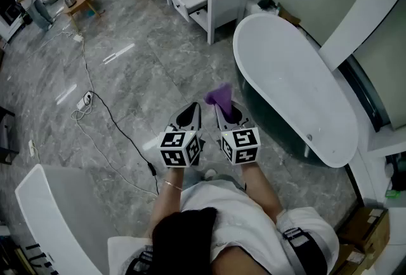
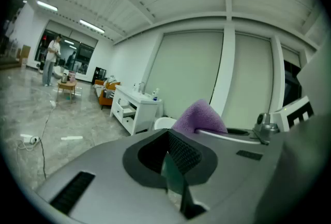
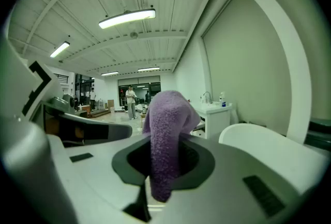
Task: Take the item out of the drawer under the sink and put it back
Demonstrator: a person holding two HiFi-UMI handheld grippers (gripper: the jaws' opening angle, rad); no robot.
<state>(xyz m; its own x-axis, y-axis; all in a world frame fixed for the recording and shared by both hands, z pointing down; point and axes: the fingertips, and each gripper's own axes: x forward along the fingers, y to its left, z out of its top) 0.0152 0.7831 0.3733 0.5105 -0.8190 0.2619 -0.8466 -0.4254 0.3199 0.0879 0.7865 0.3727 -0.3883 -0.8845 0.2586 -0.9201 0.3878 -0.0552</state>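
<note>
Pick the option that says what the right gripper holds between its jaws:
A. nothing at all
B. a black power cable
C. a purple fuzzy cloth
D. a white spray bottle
C: in the right gripper view the purple fuzzy cloth is pinched between the jaws of the right gripper and sticks up above them.

Grey marble floor (image 1: 139, 77) (a black cable (image 1: 120, 129) trailing across it), white bathtub (image 1: 292, 83) at right, strip lights (image 3: 126, 18) overhead.

Even overhead tube-light (image 3: 126, 17), glare streaks on glossy floor (image 1: 117, 53), fisheye-dark corners, slight softness
</note>
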